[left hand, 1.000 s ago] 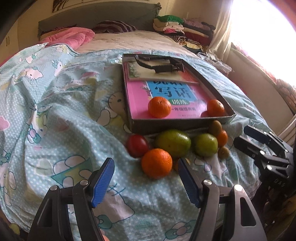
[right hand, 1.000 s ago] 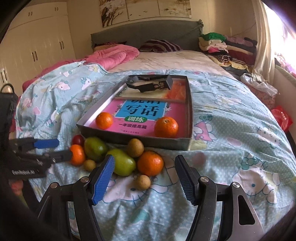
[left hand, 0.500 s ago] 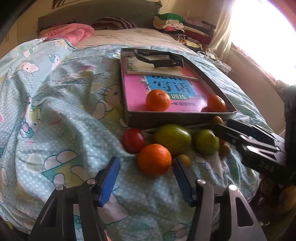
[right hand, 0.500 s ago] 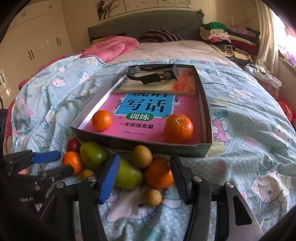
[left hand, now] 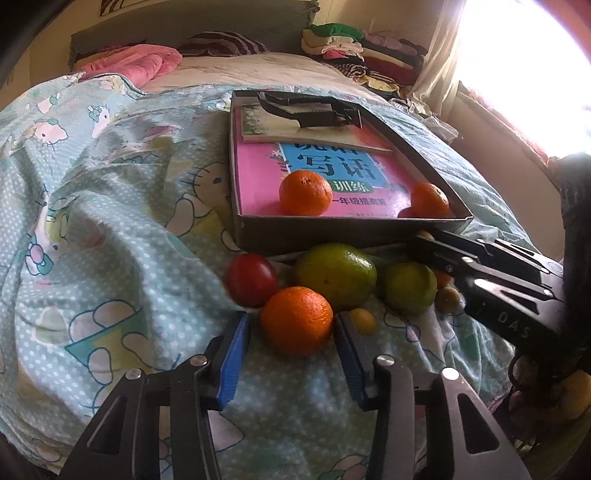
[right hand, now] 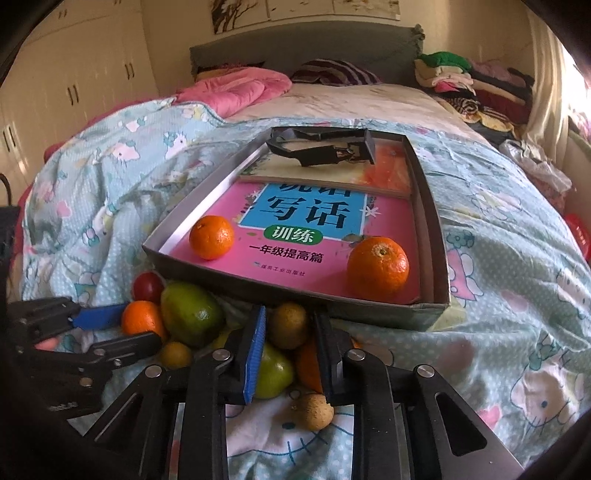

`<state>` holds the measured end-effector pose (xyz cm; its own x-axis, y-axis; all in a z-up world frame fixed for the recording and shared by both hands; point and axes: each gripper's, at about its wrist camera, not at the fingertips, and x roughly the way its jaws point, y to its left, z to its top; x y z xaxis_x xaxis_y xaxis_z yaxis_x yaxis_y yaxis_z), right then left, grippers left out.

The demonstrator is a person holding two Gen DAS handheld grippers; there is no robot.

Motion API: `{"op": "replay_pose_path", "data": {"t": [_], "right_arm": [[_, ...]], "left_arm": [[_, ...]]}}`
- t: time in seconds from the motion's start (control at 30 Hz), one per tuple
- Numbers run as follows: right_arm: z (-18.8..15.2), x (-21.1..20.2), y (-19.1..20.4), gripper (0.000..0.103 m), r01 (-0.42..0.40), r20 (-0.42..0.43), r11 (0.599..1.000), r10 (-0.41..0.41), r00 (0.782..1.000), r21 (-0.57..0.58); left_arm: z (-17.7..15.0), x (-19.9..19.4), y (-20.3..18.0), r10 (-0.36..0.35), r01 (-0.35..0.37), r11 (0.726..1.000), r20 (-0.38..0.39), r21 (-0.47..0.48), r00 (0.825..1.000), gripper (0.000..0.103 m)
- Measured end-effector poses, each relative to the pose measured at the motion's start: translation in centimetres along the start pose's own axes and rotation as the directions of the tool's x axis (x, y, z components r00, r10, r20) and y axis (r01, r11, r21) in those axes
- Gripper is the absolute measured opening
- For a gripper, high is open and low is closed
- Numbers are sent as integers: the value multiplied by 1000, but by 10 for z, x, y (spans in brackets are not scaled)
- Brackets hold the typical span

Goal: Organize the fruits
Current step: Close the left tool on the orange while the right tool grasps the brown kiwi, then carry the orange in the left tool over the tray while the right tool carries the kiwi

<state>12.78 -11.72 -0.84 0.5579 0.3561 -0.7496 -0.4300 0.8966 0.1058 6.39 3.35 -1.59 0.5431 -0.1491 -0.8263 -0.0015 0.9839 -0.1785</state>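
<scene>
My left gripper point(left hand: 291, 328) is spread, straddling an orange point(left hand: 296, 320) on the bed point(left hand: 110, 258). My right gripper point(right hand: 289, 339) brackets a kiwi point(right hand: 287, 325), released. Fruits crowd against the box point(right hand: 295, 302) wall; bare quilt lies rightward.

I've got a bed under a blue cartoon quilt point(right hand: 122, 177), rumpled on the left. A pink blanket point(right hand: 236, 88) is bunched near the grey headboard point(right hand: 306, 44), with a striped pillow point(right hand: 336, 72) beside it. Folded clothes point(right hand: 465, 81) are piled at the far right. White wardrobes point(right hand: 74, 77) line the left wall, and pictures point(right hand: 303, 11) hang above the headboard.
</scene>
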Motion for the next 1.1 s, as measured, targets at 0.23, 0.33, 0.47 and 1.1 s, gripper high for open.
{"op": "replay_pose_path", "data": {"t": [0.23, 0.33, 0.47, 1.1], "right_arm": [[-7, -19, -12, 26, -35, 40, 997, 32, 999, 70], [-9, -26, -14, 26, -36, 52, 996, 32, 998, 77], [-9, -36, -17, 26, -39, 71, 996, 33, 997, 84], [18, -35, 0, 26, -71, 117, 997, 69, 991, 8]], "left_arm": [[0, 7, -1, -5, 5, 1000, 2, 11, 1000, 38], [2, 4, 2, -16, 16, 1000, 1, -2, 1000, 37], [5, -10, 5, -28, 28, 999, 27, -18, 999, 37], [63, -12, 1, -20, 21, 1000, 56, -18, 998, 37]]}}
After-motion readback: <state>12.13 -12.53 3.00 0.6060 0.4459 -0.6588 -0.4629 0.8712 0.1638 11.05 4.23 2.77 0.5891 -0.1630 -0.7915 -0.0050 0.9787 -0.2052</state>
